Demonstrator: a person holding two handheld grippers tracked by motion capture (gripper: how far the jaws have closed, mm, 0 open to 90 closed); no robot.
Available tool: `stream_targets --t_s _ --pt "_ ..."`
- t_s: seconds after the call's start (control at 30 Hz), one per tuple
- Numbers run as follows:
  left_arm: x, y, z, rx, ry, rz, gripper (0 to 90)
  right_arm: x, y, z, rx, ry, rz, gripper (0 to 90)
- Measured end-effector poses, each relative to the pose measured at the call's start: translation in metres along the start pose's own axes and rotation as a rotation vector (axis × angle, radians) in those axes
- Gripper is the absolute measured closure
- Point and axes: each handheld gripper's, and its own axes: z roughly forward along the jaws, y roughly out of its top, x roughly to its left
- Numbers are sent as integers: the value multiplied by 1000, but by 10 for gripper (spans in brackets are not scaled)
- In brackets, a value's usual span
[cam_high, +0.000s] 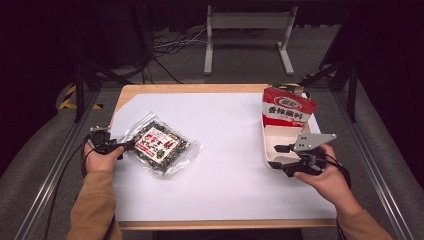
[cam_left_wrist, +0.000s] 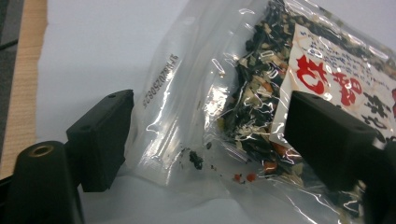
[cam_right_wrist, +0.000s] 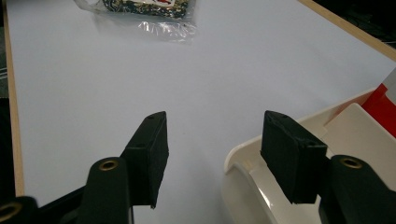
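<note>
- Clear plastic packet of dried seaweed mix (cam_high: 161, 144), white-and-red printed label, lying flat and skewed on the white sheet (cam_high: 230, 150), near the sheet's left edge.
- Cream tray (cam_high: 280, 137) at the sheet's right edge, a red-and-white sachet (cam_high: 286, 108) standing in its far end.

On the white-topped wooden table (cam_high: 225, 190) we see a clear seaweed snack bag (cam_high: 161, 143) left, and a cream plastic tray (cam_high: 280, 137) right holding a red-and-white packet (cam_high: 286, 107).

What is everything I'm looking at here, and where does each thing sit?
Snack bag: one, clear with dark contents and a red-and-white label, left on the sheet, its edge between the left tongs' jaws.
Tray: one, cream, right side.
Red packet: one, red and white, upright at the tray's far end.
Paper sheet: one, white, covering the table.
Table: one, light wood.
Metal stand: one, grey, on the floor behind.
Left tongs: black, open.
Right tongs: black, open, astride the tray's near rim.
</note>
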Motion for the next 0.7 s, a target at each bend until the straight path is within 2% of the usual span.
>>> stream_targets --t_s 0.07,0.13,0.17,0.27,0.3,0.33,0.47,0.6,0.7 --pt "-3 0 0 2 1 4 228 0 0 1 2 1 -1 409" --pt "-5 -1 1 -6 -15 4 257 1 0 2 2 3 -2 408" --pt "-6 -2 2 -13 -8 13 257 1 0 2 3 4 -3 407" --pt "-9 -4 1 -21 9 5 313 2 1 4 6 8 -4 404" --pt "-11 -6 0 -22 47 27 399 2 1 5 6 10 -6 403" --pt "-11 -6 0 -26 51 27 461 2 2 5 5 11 -8 403" --pt "-11 -6 0 -24 43 13 503 3 3 6 4 13 -10 402" --pt "-15 -6 1 -18 16 -19 649 3 3 7 4 14 -9 401" --pt "-16 -5 0 -14 25 -15 687 3 4 7 2 15 -13 402"
